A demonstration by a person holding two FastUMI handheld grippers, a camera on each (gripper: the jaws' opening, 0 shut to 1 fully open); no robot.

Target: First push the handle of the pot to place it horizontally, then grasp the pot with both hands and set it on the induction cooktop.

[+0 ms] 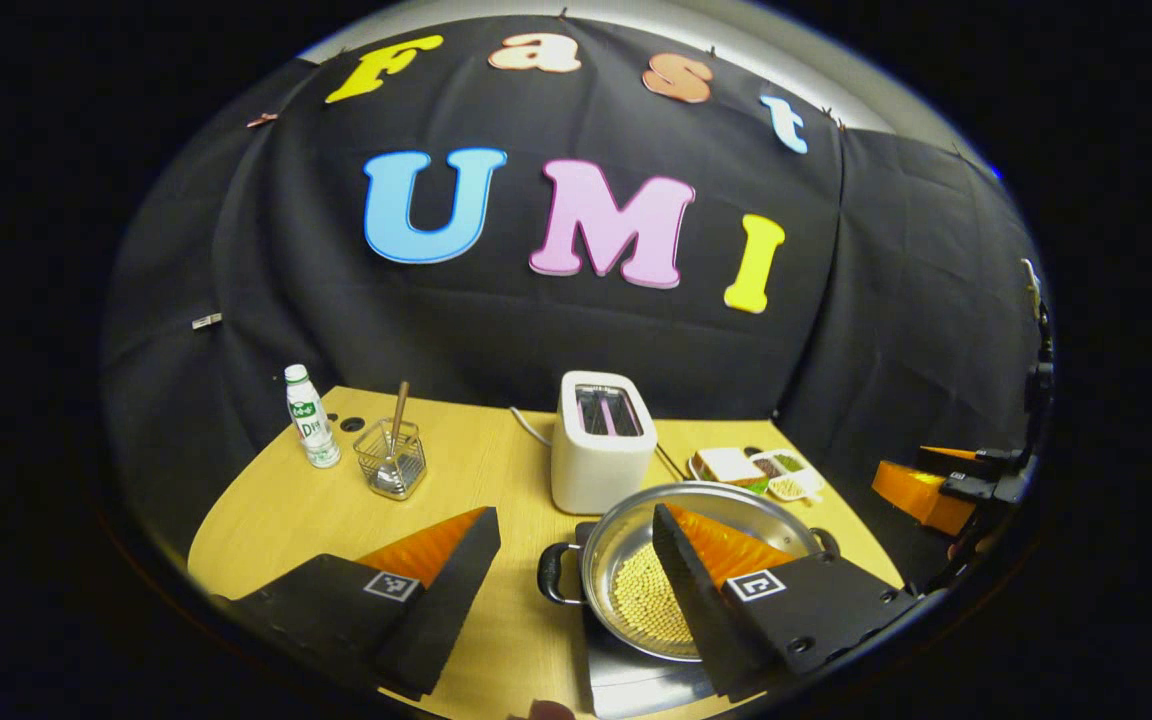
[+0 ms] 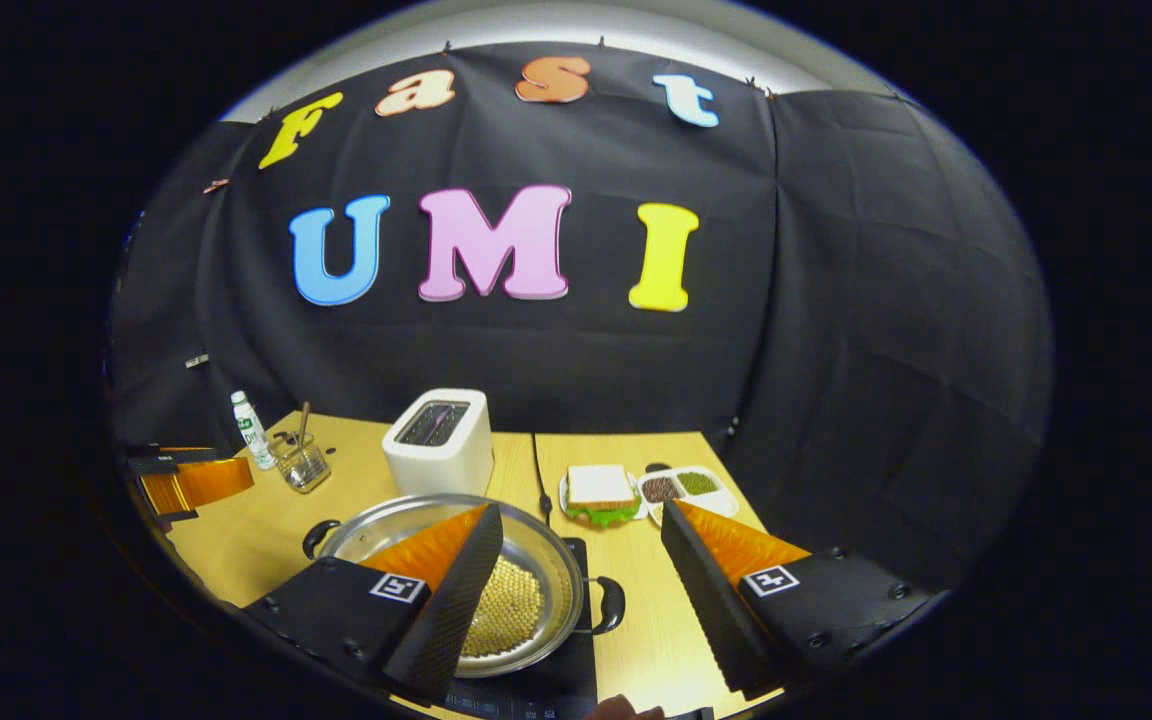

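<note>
While both jaws are spread wide, the pot (image 1: pixel 681 570) sits right up front on the black induction cooktop (image 1: pixel 636 675), steel and shallow, with a patch of small yellowish beans (image 1: pixel 648 600) on its bottom. Its two black loop handles (image 1: pixel 556 573) stick out to either side, so it's lying horizontal across the cooker.

The left hand-held gripper (image 1: pixel 576 560) is released, holding nothing; the near handle sits in the gap between its fingers with no contact I can make out, and one finger (image 1: pixel 711 575) overlaps the pot bowl. In the right gripper view the right hand-held gripper (image 2: pixel 581 565) is just as open, the other handle (image 2: pixel 611 603) between its fingers, one finger (image 2: pixel 451 590) overlapping the bowl.

Further back on the wooden tabletop (image 2: pixel 636 630): a white toaster (image 2: pixel 439 440) just behind the pot, a plate with a sandwich (image 2: pixel 601 495), and beside it a divided dish (image 2: pixel 681 487) with dark and green stuff in separate compartments. Far left, a wire basket (image 1: pixel 391 460) holds a spoon, with a small white bottle (image 1: pixel 311 417) near it
</note>
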